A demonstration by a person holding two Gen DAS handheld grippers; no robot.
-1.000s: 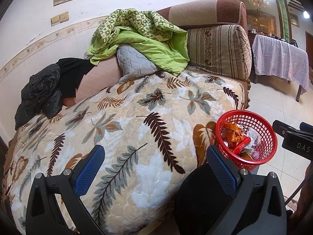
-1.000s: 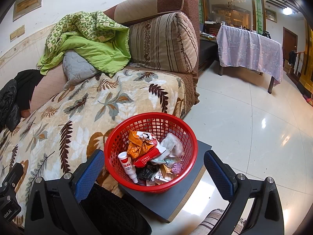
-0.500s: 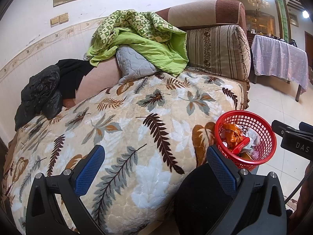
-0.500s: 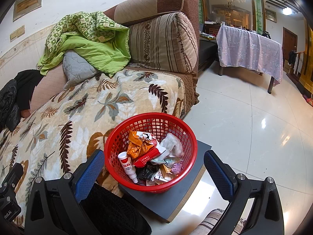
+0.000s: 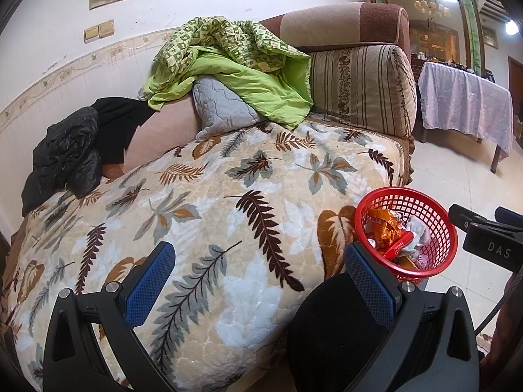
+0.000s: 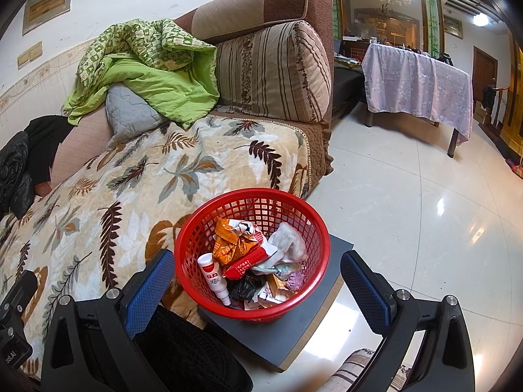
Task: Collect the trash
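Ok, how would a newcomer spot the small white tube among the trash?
Find the sofa's leaf-print blanket; beside it, a red mesh basket sits on a dark stool. The white tube leans against the basket's near-left wall, the only item with a red band.

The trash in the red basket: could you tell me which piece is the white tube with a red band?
The tube at the basket's left side, cap pointing down.
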